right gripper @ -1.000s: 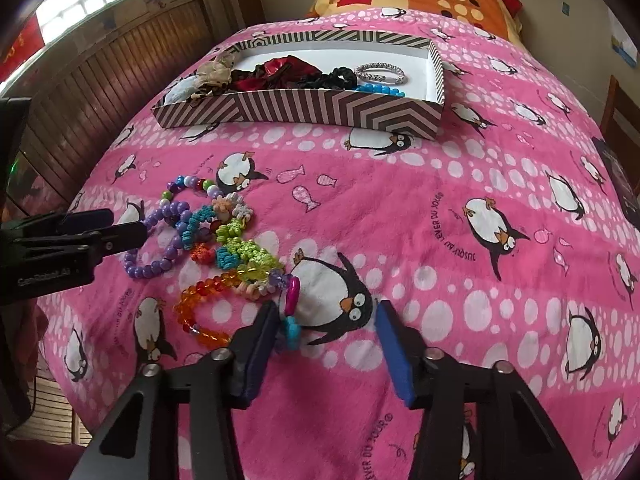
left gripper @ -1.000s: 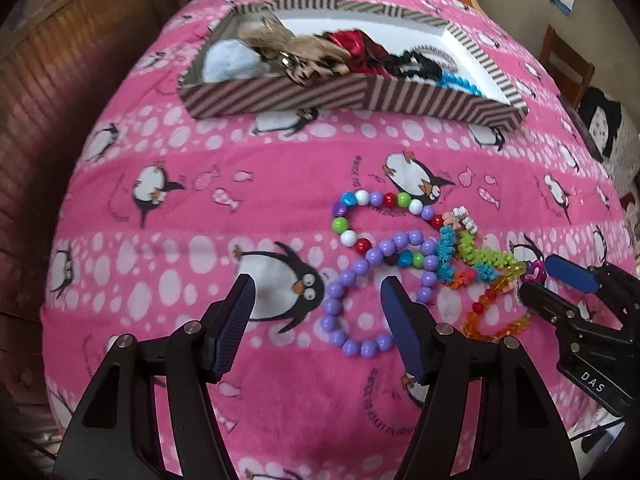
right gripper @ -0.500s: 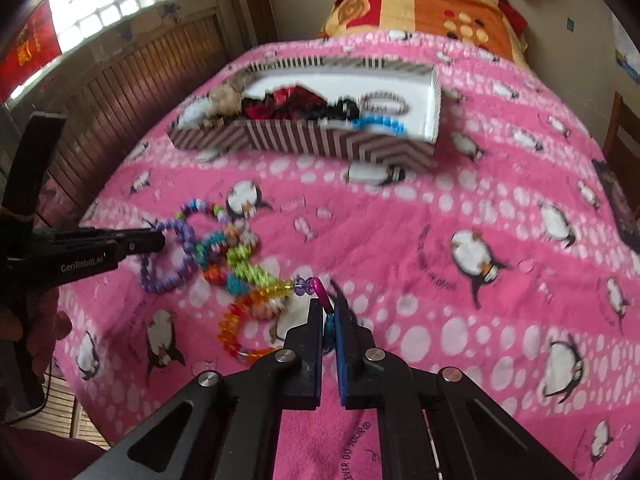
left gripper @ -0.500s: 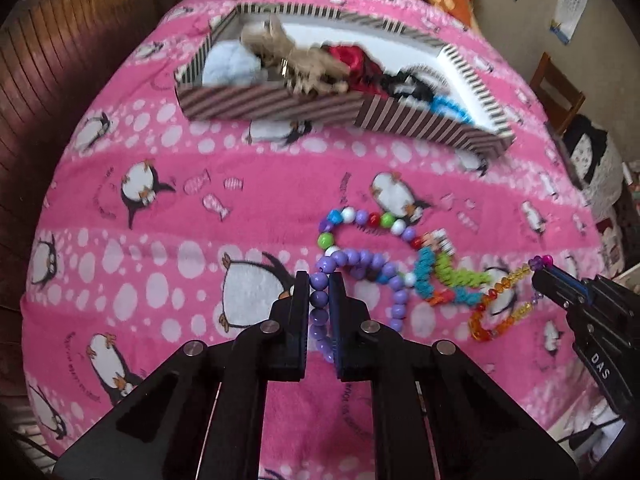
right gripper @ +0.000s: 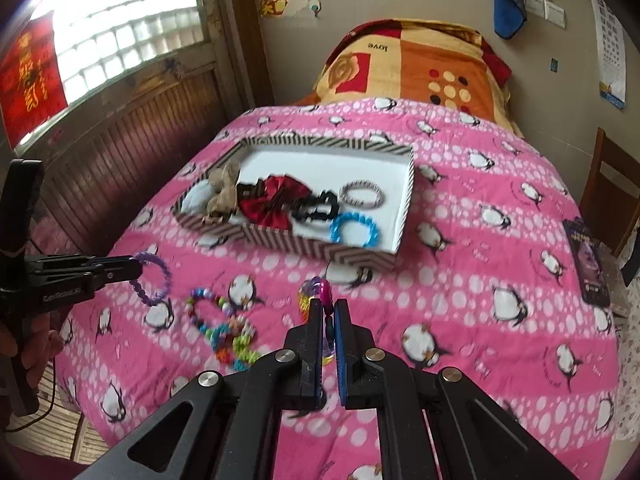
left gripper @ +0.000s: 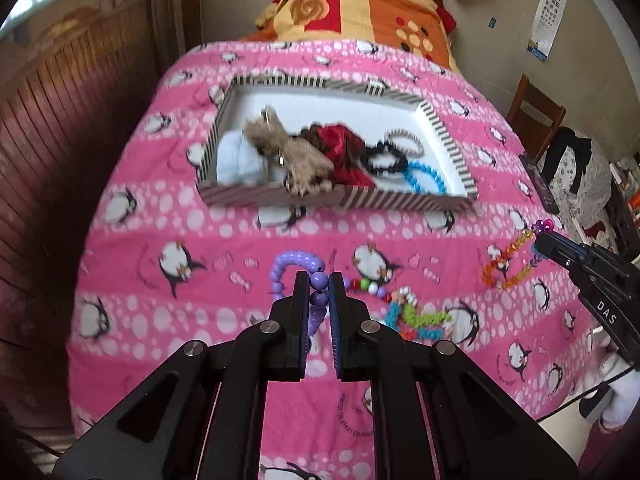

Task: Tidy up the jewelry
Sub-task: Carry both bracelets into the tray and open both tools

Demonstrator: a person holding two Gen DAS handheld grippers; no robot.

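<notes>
While both my grippers hang above the pink penguin bedspread [left gripper: 168,216], the relation that matters is where the striped box [left gripper: 340,199] lies from what I carry — ahead of both jaws, farther up the bed, its long side running across my line of reach. My left gripper [left gripper: 319,280] is clenched on the purple bead bracelet [left gripper: 292,259], a bead pinched between the pads and the rest looping out to the left, clear of the bedspread. My right gripper [right gripper: 329,306] is clenched on the multicoloured bracelet [left gripper: 508,258]; in its own view only the pink and purple end shows above the jaws, while the left view shows orange and yellow beads dangling below.

Judging by both views, the left gripper faces the crowded end of the box, where the fluffy pieces and the red scrunchie [right gripper: 276,200] lie, and the right faces the end with the blue bead bracelet [right gripper: 354,229] and more bare white floor. Each bracelet hangs limp, so I would expect some swing on the way.

On the bedspread between the grippers a tangle of coloured bracelets [left gripper: 416,318] waits — not yet sorted.
</notes>
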